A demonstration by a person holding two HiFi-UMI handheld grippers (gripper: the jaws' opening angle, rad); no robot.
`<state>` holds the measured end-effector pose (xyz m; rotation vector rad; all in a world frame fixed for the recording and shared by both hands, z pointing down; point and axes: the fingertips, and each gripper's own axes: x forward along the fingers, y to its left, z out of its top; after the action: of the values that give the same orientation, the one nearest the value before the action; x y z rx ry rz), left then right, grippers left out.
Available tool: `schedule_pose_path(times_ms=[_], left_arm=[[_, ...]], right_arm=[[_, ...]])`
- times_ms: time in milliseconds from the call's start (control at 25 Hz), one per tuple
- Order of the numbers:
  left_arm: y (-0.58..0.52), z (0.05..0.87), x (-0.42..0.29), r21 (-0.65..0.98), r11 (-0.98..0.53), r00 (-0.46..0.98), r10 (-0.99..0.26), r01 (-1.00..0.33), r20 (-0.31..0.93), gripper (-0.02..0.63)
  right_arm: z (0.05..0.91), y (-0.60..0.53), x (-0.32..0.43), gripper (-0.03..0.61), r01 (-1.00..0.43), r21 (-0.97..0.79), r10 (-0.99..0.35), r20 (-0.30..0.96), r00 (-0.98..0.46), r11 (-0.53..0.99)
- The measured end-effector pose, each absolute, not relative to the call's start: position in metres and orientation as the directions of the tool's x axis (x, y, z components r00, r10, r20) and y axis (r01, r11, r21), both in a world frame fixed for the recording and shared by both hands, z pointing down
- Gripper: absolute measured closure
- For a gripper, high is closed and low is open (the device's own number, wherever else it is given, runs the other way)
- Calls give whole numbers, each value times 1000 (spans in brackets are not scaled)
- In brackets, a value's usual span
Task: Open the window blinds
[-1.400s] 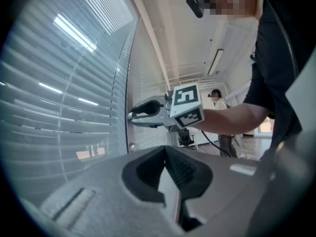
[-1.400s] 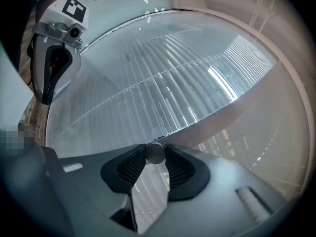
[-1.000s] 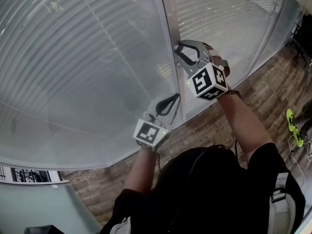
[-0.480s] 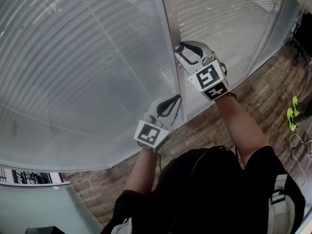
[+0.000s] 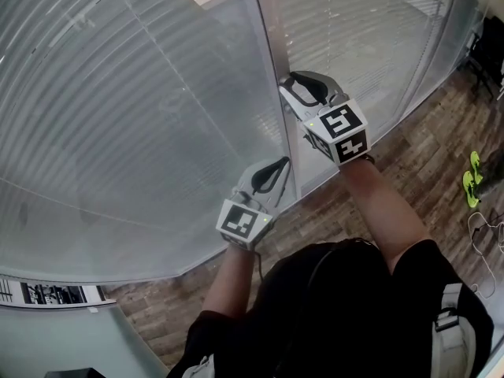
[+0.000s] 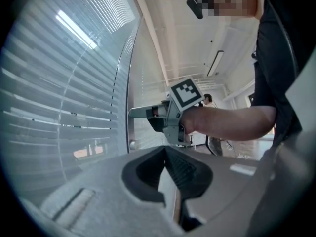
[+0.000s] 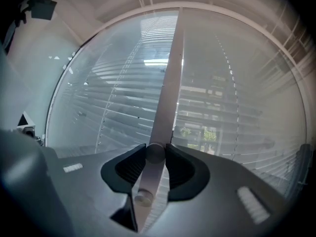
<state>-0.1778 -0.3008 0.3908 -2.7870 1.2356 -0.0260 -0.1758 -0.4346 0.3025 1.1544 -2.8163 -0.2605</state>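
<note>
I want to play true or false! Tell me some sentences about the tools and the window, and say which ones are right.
1. The right tool is squeezing a round knob on the window post. True.
2. The blinds are pulled all the way up, so the glass is bare. False: slats cover the panes on both sides of the post.
3. The floor is green carpet. False: it is brown, with a wood-plank look.
4. The left tool carries a cube with black and white squares. True.
</note>
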Motion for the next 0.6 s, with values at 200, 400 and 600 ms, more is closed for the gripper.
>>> schedule_pose_path(times_ms=[200,400,600], left_arm=[[-301,386,-176,-92,-674,678,-734,-733,-30,611],[-301,387,-176,-90,-676,680,-732,-731,-28,610],[-301,386,-177,-91,-676,680,-733,-731,-20,611]], right_arm=[[301,-436,-174,451,-694,91,-697,0,-717,714],[302,-436,-172,451,-694,-13,-694,-18,-720,720],[299,-437,-171,451,-686,-116,-694,-39,-719,718]])
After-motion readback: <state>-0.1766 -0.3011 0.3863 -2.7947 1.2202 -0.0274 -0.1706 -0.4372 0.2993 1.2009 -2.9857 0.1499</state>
